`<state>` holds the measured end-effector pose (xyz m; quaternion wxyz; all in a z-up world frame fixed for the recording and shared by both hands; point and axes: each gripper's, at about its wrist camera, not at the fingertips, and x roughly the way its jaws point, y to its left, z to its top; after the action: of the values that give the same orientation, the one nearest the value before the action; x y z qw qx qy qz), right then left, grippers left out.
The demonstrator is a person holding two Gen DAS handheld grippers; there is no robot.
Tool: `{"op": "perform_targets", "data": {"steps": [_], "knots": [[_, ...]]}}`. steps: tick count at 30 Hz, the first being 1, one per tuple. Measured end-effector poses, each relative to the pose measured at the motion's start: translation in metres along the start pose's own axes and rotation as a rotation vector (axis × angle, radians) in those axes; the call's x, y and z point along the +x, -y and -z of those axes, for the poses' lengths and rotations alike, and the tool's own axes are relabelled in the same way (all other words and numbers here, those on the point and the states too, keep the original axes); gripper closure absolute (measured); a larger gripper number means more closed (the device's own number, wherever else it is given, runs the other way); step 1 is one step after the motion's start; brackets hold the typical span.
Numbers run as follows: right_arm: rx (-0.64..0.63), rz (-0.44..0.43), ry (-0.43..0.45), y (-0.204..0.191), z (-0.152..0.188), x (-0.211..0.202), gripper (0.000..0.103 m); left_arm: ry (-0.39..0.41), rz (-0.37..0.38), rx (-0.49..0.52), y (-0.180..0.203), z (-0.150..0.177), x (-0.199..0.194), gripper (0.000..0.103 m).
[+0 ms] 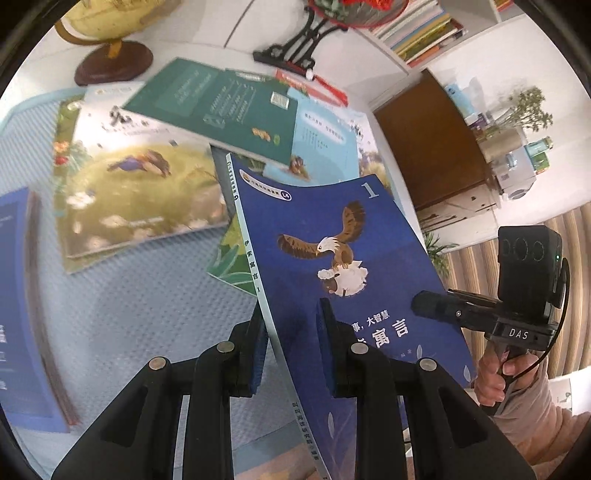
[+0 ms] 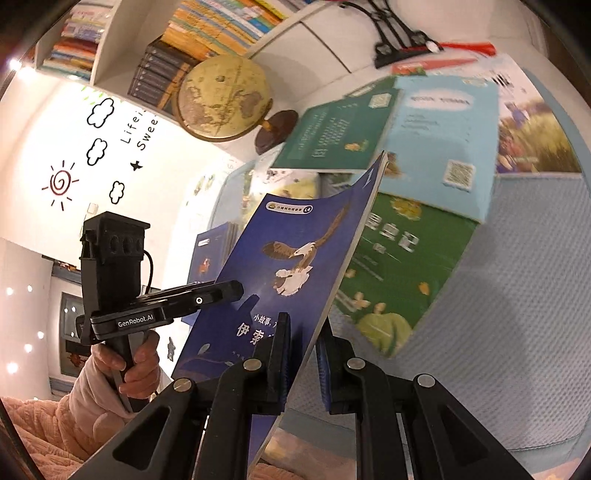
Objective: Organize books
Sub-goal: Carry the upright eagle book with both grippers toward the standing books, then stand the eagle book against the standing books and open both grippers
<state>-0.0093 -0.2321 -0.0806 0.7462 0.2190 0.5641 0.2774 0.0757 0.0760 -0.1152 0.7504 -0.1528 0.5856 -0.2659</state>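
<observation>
Under you lies a pale blue textured mat (image 1: 122, 295) strewn with books, a globe (image 2: 221, 99) and bookshelves (image 2: 207, 29) behind. Your left gripper (image 1: 293, 350) and right gripper (image 2: 303, 363), both angled downward, each pinch the blue eagle book (image 1: 332, 251) by opposite edges, holding it tilted above the mat.

The blue eagle book (image 1: 332, 229) is a thin paperback with a deep blue cover, a brown eagle carrying a white lamb, a white "1" in the top corner and a pale spine with black characters. It's up off the blue textured mat (image 1: 129, 302), tilted and bowing a bit, pinched at both lower edges.

Behind it, around 12 o'clock, the other books sit in a loose overlapping pile: a dark green book (image 1: 221, 107) on top, a light blue book (image 1: 325, 136) beside it, and a meadow picture book (image 1: 136, 184) at about 10 o'clock. A leafy green book (image 2: 399, 266) lies under the raised one.
</observation>
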Motion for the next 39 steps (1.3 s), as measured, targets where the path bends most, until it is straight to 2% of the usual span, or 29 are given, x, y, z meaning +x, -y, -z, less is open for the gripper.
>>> {"op": "perform_targets", "data": {"steps": [5, 10, 17, 23, 30, 39], "knots": [[-0.044, -0.007, 0.016, -0.039, -0.005, 0.005, 0.089, 0.060, 0.003, -0.004, -0.018, 0.004, -0.038, 0.082], [-0.095, -0.014, 0.007, -0.082, -0.016, 0.027, 0.089, 0.110, -0.007, -0.041, -0.051, 0.006, -0.074, 0.082], [-0.151, -0.058, -0.004, -0.144, -0.034, 0.082, 0.089, 0.159, -0.056, -0.090, -0.114, 0.009, -0.121, 0.082], [-0.198, -0.084, -0.042, -0.194, -0.046, 0.145, 0.089, 0.196, -0.092, -0.154, -0.178, 0.014, -0.159, 0.082], [-0.182, -0.103, -0.106, -0.220, -0.043, 0.222, 0.089, 0.156, -0.143, -0.204, -0.246, 0.016, -0.165, 0.082], [-0.082, -0.068, -0.180, -0.205, -0.034, 0.286, 0.089, 0.047, -0.164, -0.260, -0.294, 0.028, -0.130, 0.080]]}}
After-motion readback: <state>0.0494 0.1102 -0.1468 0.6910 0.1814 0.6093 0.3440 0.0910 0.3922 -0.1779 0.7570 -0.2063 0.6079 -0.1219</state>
